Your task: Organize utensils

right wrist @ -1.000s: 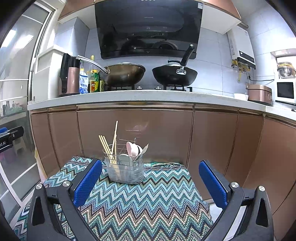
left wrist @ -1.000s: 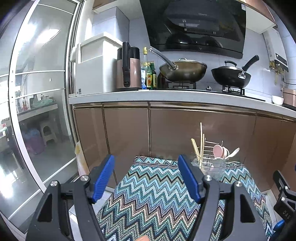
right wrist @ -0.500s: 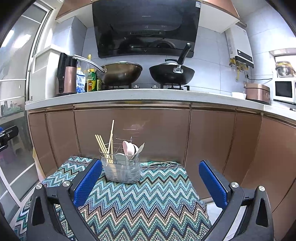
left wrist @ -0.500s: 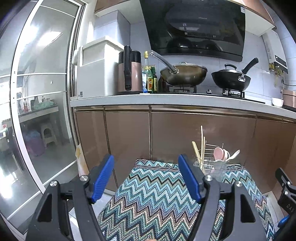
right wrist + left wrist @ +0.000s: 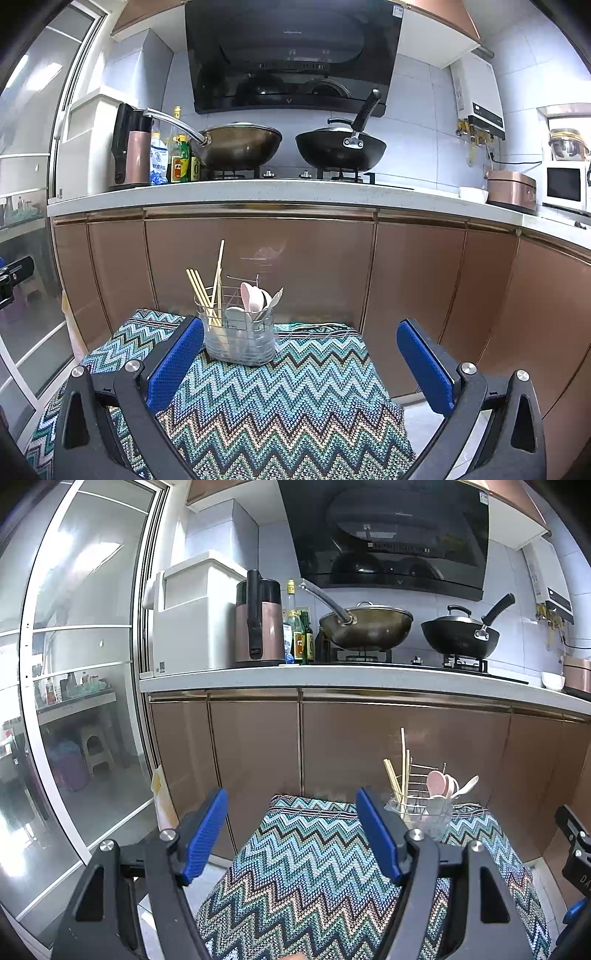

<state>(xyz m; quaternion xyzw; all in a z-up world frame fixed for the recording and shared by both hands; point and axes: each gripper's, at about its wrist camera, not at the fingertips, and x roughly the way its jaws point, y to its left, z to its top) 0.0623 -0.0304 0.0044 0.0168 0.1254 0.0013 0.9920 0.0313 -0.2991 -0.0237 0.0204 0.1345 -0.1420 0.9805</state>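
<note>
A clear utensil holder with a wire frame [image 5: 240,339] stands at the far end of a zigzag-patterned cloth [image 5: 280,413]. It holds wooden chopsticks [image 5: 207,291] on its left and pink and white spoons [image 5: 255,299] on its right. It also shows in the left wrist view [image 5: 424,812]. My right gripper [image 5: 301,363] is open and empty, in front of the holder and apart from it. My left gripper [image 5: 291,834] is open and empty, to the left of the holder.
Brown cabinet doors [image 5: 258,266] stand right behind the cloth-covered surface. A counter [image 5: 258,188] above carries two woks, bottles and a pink kettle. A glass sliding door [image 5: 74,701] is on the left. The cloth's edges drop to the floor.
Both grippers have drawn back a little and tilted up; the holder sits slightly lower and farther in both views. Both stay open and empty.
</note>
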